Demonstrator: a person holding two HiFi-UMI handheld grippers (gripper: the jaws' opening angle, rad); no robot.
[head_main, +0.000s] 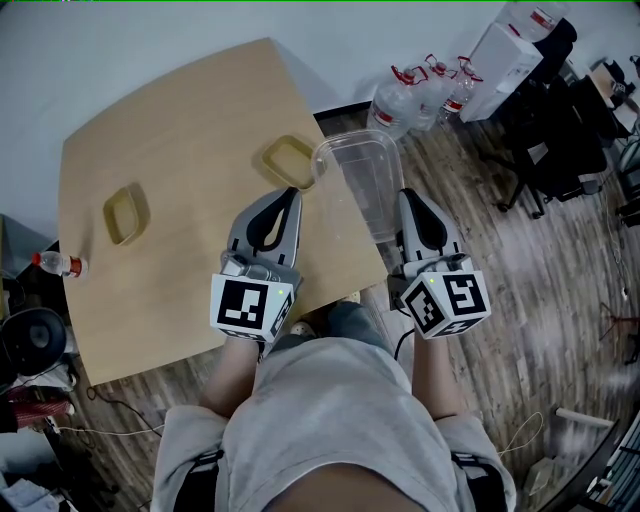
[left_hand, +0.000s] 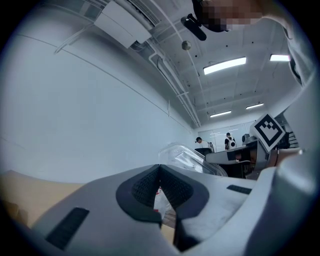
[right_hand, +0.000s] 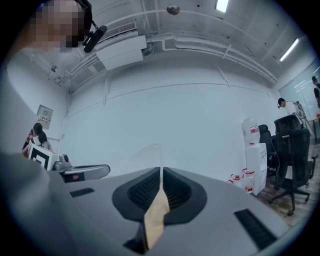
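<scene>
Right gripper (head_main: 406, 197): jaws pressed together on the thin right-hand wall of a clear plastic rectangular tub (head_main: 358, 178). In the right gripper view (right_hand: 161, 172), pads nearly touching, with a faint see-through wall (right_hand: 147, 155) rising above them.
Left gripper (head_main: 291, 193): closed tip to tip, with nothing pinched. In the left gripper view (left_hand: 160, 169), pads meeting at the top, with only background in the gap below.
Tub's place: lifted clear of the pale wooden table (head_main: 180, 120), hanging over its right edge, between the two tools.
Direction from the tools: directly left of the right tips, just right of the left tips. Seen off to the right in the left gripper view (left_hand: 185, 156).
Long axis: pointing away from the person, leaning slightly to the far left, roughly parallel to both grippers.
Nearer tool: right one in contact. Left one close beside the tub's left long wall but apart from it.
Tub's look: transparent, thin-walled, with rounded corners and apparently empty. Table edge and floor planks visible through it.
Near tray: olive-yellow shallow rectangular tray (head_main: 289, 160) on the table just beyond the left tips, overlapped in the head view by the tub's far left corner.
Far tray: a second olive-yellow shallow tray (head_main: 126, 213), well apart to the left.
Bottle: small clear bottle with a red cap (head_main: 58, 264), lying at the table's left edge.
Floor: large clear water jugs with red handles (head_main: 410, 95), standing past the table's far right corner.
</scene>
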